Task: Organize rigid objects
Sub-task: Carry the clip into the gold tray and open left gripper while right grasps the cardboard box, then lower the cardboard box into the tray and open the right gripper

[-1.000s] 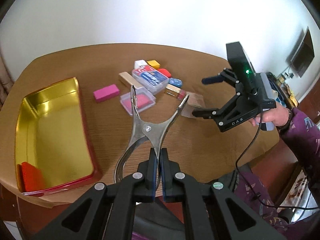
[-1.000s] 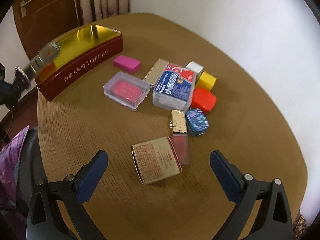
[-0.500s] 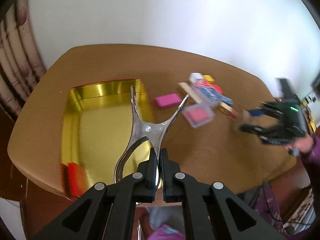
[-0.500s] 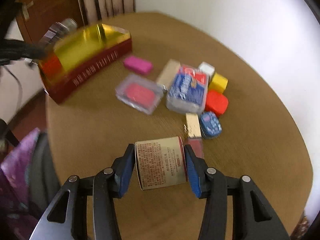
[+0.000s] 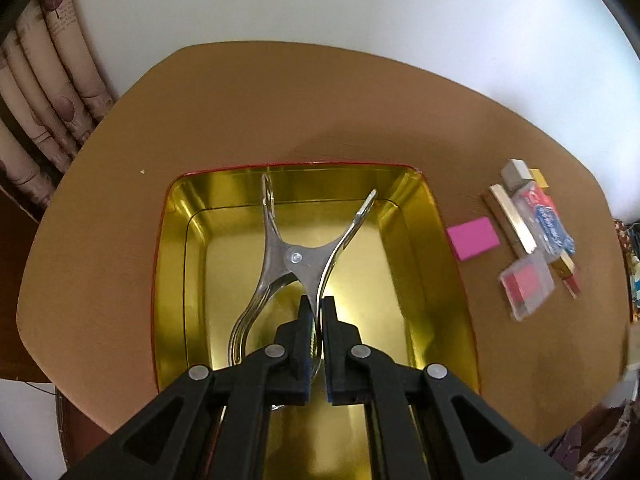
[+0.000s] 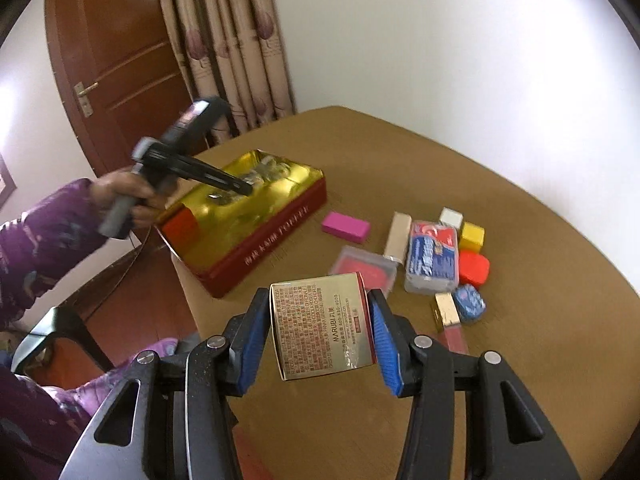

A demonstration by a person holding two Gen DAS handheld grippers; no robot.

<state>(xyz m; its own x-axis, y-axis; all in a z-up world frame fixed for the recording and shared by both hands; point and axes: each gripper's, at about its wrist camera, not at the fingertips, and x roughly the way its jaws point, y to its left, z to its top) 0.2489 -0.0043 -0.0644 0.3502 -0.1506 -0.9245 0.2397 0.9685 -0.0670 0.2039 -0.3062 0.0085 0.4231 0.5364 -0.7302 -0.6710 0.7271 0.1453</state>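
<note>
Left gripper (image 5: 316, 332) clamped on metal pliers (image 5: 298, 258) above gold tin (image 5: 440, 248); right gripper (image 6: 320, 334) gripping printed carton (image 6: 322, 326).

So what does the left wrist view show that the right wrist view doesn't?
Only the left wrist view: the left gripper shut on the metal pliers, clearly over the gold tin.
Only the right wrist view: the right gripper clamping the printed box, the orange block in the tin, and the hand.
Both: the tin, pink block, and clear case.
</note>
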